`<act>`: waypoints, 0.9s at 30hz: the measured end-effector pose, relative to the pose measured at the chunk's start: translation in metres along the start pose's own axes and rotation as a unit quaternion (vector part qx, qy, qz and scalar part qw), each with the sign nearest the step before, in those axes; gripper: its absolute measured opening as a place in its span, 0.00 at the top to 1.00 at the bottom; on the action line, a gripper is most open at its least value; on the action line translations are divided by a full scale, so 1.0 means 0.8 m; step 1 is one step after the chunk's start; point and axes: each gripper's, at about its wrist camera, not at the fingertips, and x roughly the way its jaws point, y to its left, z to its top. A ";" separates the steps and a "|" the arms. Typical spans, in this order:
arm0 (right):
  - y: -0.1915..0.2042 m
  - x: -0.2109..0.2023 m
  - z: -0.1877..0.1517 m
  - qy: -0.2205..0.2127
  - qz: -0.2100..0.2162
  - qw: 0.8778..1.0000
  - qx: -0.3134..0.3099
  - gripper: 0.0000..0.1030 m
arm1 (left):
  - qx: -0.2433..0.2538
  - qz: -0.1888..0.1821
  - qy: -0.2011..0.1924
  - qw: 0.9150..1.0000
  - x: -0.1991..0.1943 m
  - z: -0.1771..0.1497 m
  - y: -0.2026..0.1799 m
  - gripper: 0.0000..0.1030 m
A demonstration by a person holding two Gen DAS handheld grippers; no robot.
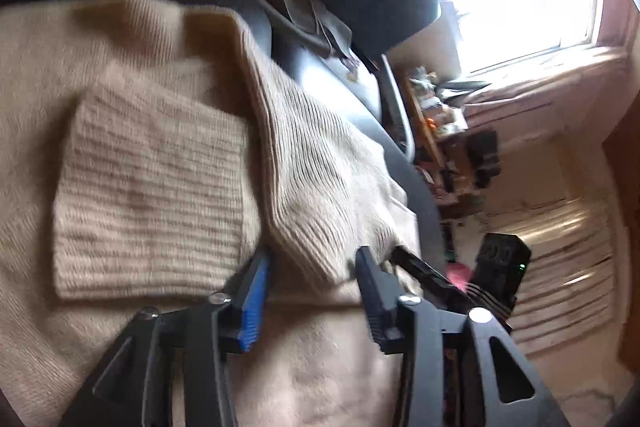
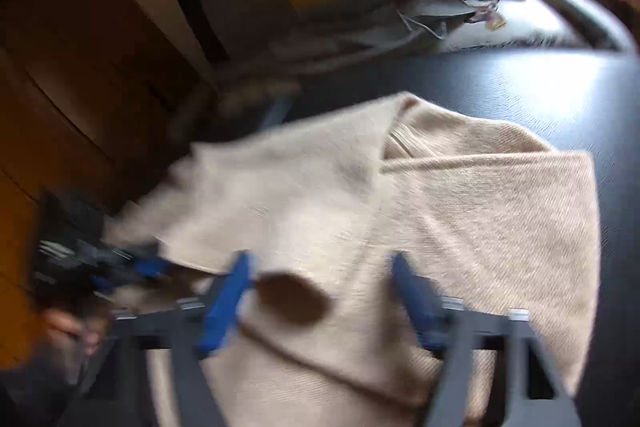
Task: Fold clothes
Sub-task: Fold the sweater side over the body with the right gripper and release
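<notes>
Motion blur smears most of my right wrist view: my right gripper (image 2: 320,267) shows only as soft blue streaks, and the dark oval patch (image 2: 294,299) on the beige sweater (image 2: 460,211) is too blurred to identify. My left gripper (image 2: 132,267) at that picture's left edge is a smudge, its jaws unreadable. In the left wrist view the sweater (image 1: 152,163) runs off the left and bottom edges, and the shelf clutter (image 1: 436,111) under the blown-out window (image 1: 528,15) is too small to name.
</notes>
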 end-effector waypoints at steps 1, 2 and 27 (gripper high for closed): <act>0.006 0.007 0.000 0.006 -0.016 1.000 -0.013 0.84 | 0.011 0.010 -0.007 1.000 0.000 0.001 -0.006 0.94; 0.012 0.009 0.000 0.009 -0.027 0.999 -0.023 0.87 | 0.021 0.017 -0.013 1.000 -0.001 0.003 -0.011 0.96; 0.074 -0.032 -0.008 -0.018 -0.041 0.992 -0.118 0.76 | 0.121 0.103 -0.025 0.987 0.018 -0.005 -0.037 0.80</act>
